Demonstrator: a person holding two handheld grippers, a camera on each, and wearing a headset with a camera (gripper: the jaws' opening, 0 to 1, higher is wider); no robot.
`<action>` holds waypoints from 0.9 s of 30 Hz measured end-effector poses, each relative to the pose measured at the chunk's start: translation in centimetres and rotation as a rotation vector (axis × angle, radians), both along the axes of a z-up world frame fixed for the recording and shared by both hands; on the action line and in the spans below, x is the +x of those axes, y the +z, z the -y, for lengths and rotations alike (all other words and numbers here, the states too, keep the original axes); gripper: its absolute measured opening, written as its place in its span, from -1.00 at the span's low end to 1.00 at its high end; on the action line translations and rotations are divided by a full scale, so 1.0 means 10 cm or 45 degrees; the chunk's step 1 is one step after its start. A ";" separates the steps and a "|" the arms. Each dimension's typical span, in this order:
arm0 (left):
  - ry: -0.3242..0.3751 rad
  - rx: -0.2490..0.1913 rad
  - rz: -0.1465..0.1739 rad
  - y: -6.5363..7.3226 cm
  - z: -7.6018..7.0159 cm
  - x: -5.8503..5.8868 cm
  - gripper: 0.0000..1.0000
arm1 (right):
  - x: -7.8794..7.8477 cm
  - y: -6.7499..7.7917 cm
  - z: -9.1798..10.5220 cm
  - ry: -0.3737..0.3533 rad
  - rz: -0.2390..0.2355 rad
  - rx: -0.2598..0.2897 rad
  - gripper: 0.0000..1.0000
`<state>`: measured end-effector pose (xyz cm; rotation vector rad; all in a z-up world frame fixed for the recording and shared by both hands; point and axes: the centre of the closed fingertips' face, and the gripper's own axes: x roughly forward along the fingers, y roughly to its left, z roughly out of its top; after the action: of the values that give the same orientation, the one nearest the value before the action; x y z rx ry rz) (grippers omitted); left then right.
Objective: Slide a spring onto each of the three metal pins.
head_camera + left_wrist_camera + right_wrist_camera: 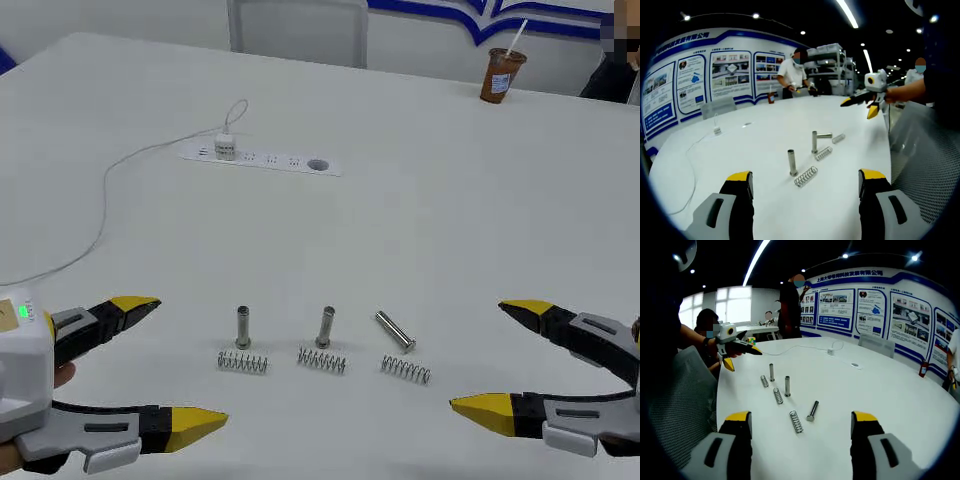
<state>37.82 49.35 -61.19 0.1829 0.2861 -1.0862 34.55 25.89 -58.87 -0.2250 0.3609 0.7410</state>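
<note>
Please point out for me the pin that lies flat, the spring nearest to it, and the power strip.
lying pin (394,331), head view, middle of its shaft.
nearest spring (405,369), head view, middle coils.
power strip (275,160), head view, bare top face.

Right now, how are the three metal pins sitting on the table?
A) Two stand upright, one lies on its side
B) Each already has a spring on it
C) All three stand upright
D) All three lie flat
A: the left pin and the middle pin stand upright, while the right pin lies on its side.
</note>
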 end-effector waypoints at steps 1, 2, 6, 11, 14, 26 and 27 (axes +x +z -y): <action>0.000 0.001 0.000 0.00 0.00 0.00 0.77 | 0.01 0.01 0.00 -0.001 0.003 0.001 0.64; 0.000 0.001 0.001 0.01 0.00 0.00 0.77 | 0.02 0.01 0.00 -0.001 0.002 0.002 0.64; 0.003 0.002 0.005 0.02 0.00 -0.01 0.77 | 0.06 0.02 0.00 -0.005 -0.004 0.003 0.60; 0.006 0.002 0.008 0.02 0.00 -0.02 0.77 | 0.14 0.00 0.03 -0.018 -0.026 0.006 0.56; 0.005 0.004 0.011 0.02 0.01 -0.04 0.77 | 0.19 -0.01 0.04 -0.015 -0.032 -0.006 0.54; 0.005 0.003 0.024 0.05 0.03 -0.04 0.76 | 0.40 -0.02 0.00 -0.018 -0.065 -0.067 0.43; 0.004 0.003 0.023 0.05 0.03 -0.04 0.76 | 0.43 -0.04 -0.01 -0.021 -0.072 -0.076 0.42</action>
<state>37.44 49.08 -60.73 0.1946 0.2713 -1.0806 38.81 25.96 -59.25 -0.2573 0.4389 0.7218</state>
